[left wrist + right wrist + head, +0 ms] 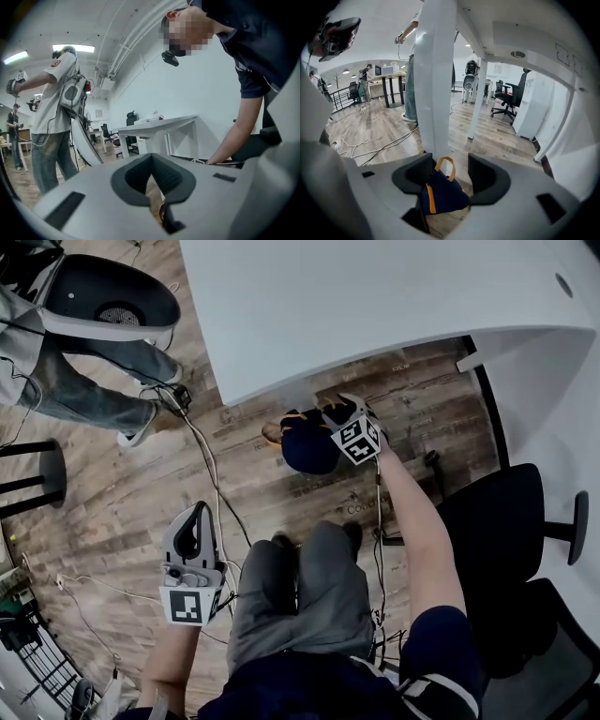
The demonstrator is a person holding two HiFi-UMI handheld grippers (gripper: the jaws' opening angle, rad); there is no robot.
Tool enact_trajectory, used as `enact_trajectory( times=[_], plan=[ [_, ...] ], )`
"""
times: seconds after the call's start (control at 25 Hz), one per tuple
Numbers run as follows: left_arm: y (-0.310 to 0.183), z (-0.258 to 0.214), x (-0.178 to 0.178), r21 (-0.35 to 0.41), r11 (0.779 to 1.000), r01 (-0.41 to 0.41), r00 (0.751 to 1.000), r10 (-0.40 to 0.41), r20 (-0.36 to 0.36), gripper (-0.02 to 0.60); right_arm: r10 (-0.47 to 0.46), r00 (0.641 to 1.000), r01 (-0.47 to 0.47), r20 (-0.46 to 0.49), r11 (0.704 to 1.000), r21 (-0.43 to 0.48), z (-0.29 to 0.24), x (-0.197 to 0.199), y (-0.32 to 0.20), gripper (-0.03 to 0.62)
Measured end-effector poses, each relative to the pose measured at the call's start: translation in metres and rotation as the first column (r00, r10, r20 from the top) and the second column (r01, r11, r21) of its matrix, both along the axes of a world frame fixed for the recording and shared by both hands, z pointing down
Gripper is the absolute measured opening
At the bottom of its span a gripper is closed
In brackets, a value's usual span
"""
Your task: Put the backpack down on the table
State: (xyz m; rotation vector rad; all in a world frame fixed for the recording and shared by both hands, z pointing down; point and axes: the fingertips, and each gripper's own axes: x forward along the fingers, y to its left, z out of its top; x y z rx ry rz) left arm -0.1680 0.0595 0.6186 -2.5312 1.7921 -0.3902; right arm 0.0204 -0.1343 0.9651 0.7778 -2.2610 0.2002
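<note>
Backpack [440, 196]: navy with an orange handle [451, 165], slumped on the wood floor [497, 140].
Left tongs [151, 183]: clenched, empty, beside the person's leg [281, 596].
Right tongs [451, 174]: spread, straddling the handle, apparently not pressing it.
Counter leg [436, 79]: white, upright, just behind the backpack.
Counter [375, 296]: white top overhead.

Open-plan office or lab; white desks [375, 306], black swivel chairs [509, 99], ceiling strip lights [74, 48]; loose cables [343, 146] across wood-look flooring [122, 493]
</note>
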Motion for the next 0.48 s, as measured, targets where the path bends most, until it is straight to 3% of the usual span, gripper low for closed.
enact_trajectory(
  times=[0.2, 0.48],
  plan=[
    [-0.002, 0.009, -0.005, 0.030, 1.000, 0.000, 1.000, 0.000, 0.007, 0.003, -0.023, 1.000, 0.023, 0.011, 0.999, -0.049, 0.026, 0.000, -0.008, 0.241],
    [0.003, 0.029, -0.020, -0.005, 0.998, 0.057, 0.998, -0.057, 0.019, 0.003, -0.096, 0.995, 0.093, -0.011, 0.986, -0.139, 0.053, -0.004, -0.015, 0.235]
  ],
)
